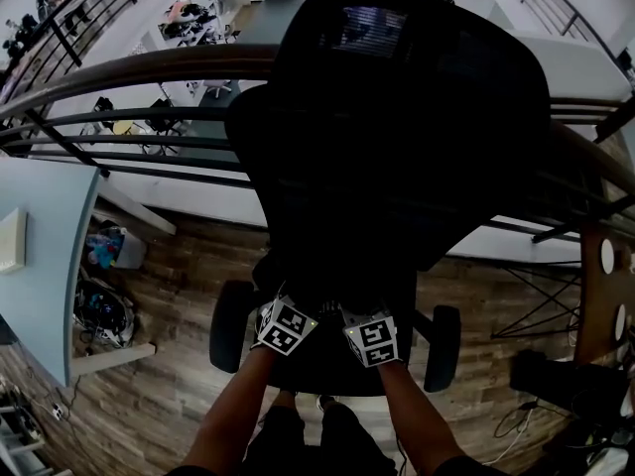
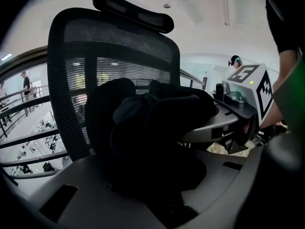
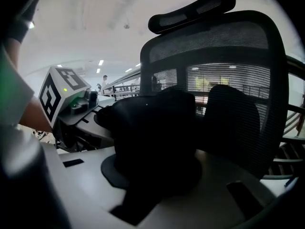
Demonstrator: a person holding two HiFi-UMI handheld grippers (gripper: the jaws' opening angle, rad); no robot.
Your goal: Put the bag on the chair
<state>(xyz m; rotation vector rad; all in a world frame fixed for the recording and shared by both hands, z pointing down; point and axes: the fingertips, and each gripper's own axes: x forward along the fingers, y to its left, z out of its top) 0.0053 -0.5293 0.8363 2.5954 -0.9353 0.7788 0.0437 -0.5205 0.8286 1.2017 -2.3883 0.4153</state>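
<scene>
The black mesh office chair (image 1: 397, 117) stands in front of me, its high back (image 2: 81, 80) and headrest (image 3: 190, 11) filling both gripper views. The black bag (image 2: 157, 137) sits on the seat against the backrest (image 3: 238, 123); in the head view it merges with the dark seat. My left gripper (image 1: 293, 310) and right gripper (image 1: 362, 315) are side by side at the seat's front edge. Each has the bag's fabric (image 3: 152, 132) between its grey jaws, which stand slightly apart, open and loose around it. The right gripper's marker cube (image 2: 250, 87) shows in the left gripper view, the left's cube (image 3: 59, 94) in the right.
Two black armrests (image 1: 233, 325) (image 1: 442, 345) flank the seat. A curved railing (image 1: 149, 67) runs just behind the chair, with a lower floor beyond. A pale desk (image 1: 40, 256) stands at the left, cluttered underneath, and a wooden table (image 1: 605, 286) at the right. The floor is wood.
</scene>
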